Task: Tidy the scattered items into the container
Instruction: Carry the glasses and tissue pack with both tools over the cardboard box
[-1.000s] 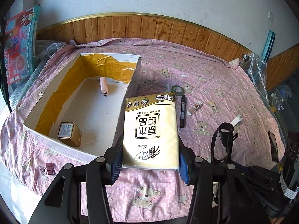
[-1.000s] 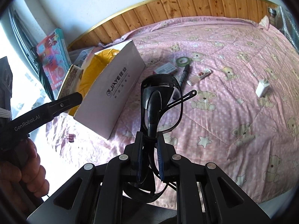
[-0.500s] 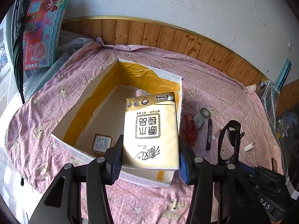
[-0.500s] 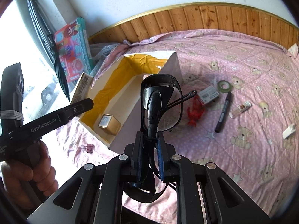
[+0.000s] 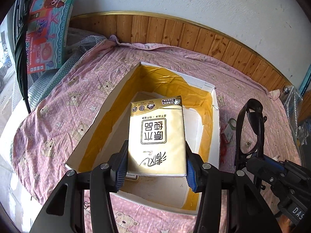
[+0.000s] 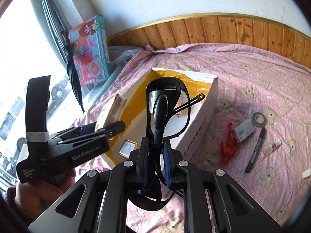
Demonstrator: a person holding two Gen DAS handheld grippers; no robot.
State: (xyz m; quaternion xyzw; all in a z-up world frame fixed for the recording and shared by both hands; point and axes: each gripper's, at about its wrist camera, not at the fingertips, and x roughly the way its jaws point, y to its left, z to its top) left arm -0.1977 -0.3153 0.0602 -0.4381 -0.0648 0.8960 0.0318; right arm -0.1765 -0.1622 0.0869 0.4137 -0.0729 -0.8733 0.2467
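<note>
Left tool (image 5: 156, 163) grips a gold tissue pack (image 5: 156, 136) by its sides and holds it over the open white box (image 6: 200, 120), which sits on a pink bear-print bed (image 5: 58, 116). The box is lined with yellow tape along its inner walls. Right tool (image 6: 155, 156) is clamped on a folded pair of black glasses (image 6: 165, 108), raised beside the box's right wall.

Inside the box, a small gold carton (image 6: 127, 148) lies near the front corner. Neither held item has been put in yet.

Several things wait on the bed to the right of the box: a red tangle of string (image 6: 228, 145), a small white labelled box (image 6: 244, 131), a green tape roll (image 6: 259, 118), a black marker (image 6: 255, 149) and a small tube (image 6: 271, 148). By this showing, the tidying looks less than half done.
</note>
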